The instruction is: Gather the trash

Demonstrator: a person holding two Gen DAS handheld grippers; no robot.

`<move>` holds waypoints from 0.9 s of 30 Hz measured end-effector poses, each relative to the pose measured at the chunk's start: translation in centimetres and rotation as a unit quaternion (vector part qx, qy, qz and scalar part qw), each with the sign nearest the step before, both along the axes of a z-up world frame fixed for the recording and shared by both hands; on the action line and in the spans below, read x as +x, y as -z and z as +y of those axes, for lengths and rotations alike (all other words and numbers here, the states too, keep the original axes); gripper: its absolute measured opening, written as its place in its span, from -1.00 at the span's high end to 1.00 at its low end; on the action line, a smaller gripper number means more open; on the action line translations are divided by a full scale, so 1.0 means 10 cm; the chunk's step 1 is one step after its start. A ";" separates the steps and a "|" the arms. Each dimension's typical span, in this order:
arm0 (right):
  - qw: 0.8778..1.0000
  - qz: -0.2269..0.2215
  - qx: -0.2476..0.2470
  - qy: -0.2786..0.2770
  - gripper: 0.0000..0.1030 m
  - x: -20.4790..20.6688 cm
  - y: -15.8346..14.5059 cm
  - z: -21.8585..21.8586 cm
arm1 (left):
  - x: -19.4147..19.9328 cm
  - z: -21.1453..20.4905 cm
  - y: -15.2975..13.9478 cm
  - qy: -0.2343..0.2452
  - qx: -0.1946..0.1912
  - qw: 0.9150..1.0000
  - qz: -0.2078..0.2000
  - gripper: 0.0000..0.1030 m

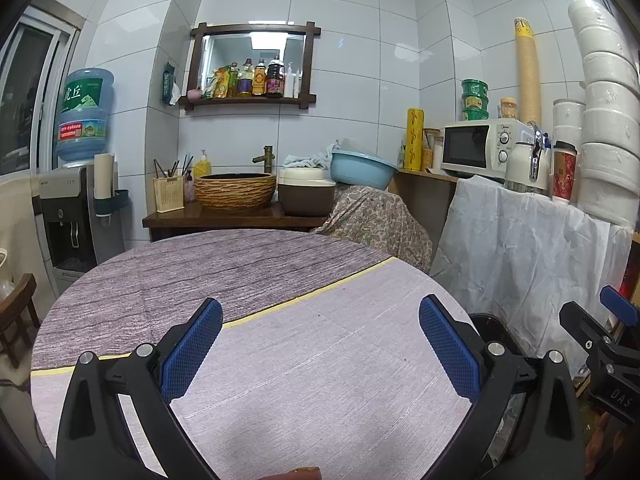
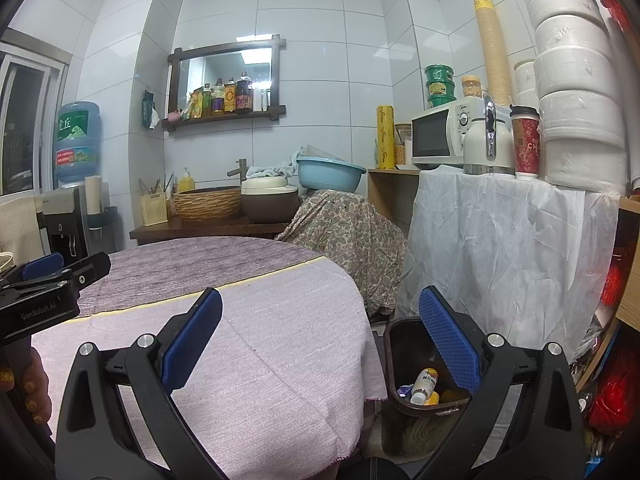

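A dark brown trash bin (image 2: 404, 420) stands on the floor right of the round table (image 2: 260, 340). Inside it lie a small white bottle (image 2: 425, 386) and other scraps. My right gripper (image 2: 320, 320) is open and empty, its right finger over the bin's mouth, its left finger over the table's edge. Over the tabletop (image 1: 280, 280), my left gripper (image 1: 320, 328) also stands open with nothing between its fingers. The bin's black rim (image 1: 494, 330) shows just behind its right finger. The left gripper (image 2: 56, 276) appears at the left of the right wrist view, the right gripper (image 1: 608, 332) at the right of the left wrist view.
A lilac and grey cloth covers the table. Behind it stand a wooden counter with a woven basin (image 1: 235, 192), a blue bowl (image 1: 362, 168) and a patterned cloth heap (image 2: 348, 236). A white-draped stand (image 2: 500, 240) with microwave (image 1: 478, 148), jug and cup flanks the bin. A water dispenser (image 1: 76, 200) stands left.
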State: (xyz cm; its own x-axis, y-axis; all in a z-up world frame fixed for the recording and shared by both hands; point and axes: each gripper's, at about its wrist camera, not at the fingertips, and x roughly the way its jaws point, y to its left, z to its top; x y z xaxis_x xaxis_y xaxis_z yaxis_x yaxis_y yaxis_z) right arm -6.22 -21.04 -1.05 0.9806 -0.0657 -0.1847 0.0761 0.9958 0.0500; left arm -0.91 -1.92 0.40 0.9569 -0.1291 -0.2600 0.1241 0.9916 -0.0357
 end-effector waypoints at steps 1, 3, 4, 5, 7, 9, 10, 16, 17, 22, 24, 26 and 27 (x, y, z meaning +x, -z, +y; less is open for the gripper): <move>1.000 0.001 0.001 0.000 -0.89 0.00 0.01 0.00 | 0.01 0.00 0.00 0.000 0.001 1.000 0.000 -0.89; 1.000 0.003 0.002 0.000 -0.89 0.01 0.02 -0.01 | 0.00 0.00 -0.01 0.000 0.002 1.000 0.001 -0.89; 1.000 0.003 0.002 0.000 -0.89 0.02 0.02 -0.01 | 0.01 0.00 -0.01 0.001 0.002 1.000 0.002 -0.89; 1.000 0.002 0.002 0.000 -0.89 0.02 0.02 -0.01 | 0.01 0.00 0.00 0.002 0.001 1.000 0.003 -0.89; 1.000 0.002 0.001 0.000 -0.89 0.02 0.02 -0.01 | 0.02 0.00 -0.01 0.003 -0.001 1.000 0.004 -0.89; 1.000 0.003 0.002 0.000 -0.89 0.02 0.02 -0.01 | 0.01 0.01 0.00 0.003 -0.001 1.000 0.005 -0.89; 1.000 0.003 0.002 0.000 -0.89 0.02 0.02 -0.01 | 0.02 0.01 0.00 0.003 0.000 1.000 0.005 -0.89; 1.000 0.004 0.002 0.000 -0.89 0.03 0.02 -0.01 | 0.01 0.02 0.01 0.004 -0.004 1.000 0.008 -0.89; 1.000 0.004 0.002 0.001 -0.89 0.03 0.03 -0.01 | 0.01 0.03 0.01 0.004 -0.005 1.000 0.009 -0.89; 1.000 0.004 0.002 0.000 -0.89 0.03 0.02 -0.01 | 0.03 0.03 0.02 0.006 -0.005 1.000 0.013 -0.89; 1.000 0.005 0.003 0.000 -0.89 0.03 0.03 -0.01 | 0.03 0.02 0.02 0.005 -0.004 1.000 0.014 -0.89; 1.000 0.004 0.002 0.000 -0.89 0.02 0.03 0.00 | 0.03 0.02 0.03 0.006 -0.005 1.000 0.016 -0.89; 1.000 0.005 0.002 0.000 -0.89 0.03 0.03 -0.01 | 0.03 0.02 0.03 0.005 -0.005 1.000 0.016 -0.89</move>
State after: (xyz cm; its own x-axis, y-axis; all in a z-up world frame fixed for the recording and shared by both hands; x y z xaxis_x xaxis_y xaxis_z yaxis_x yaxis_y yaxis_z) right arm -5.95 -21.09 -1.34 0.9788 -0.0652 -0.1939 0.0770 0.9956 0.0539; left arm -0.57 -1.75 0.14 0.9467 -0.1415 -0.2893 0.1325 0.9899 -0.0503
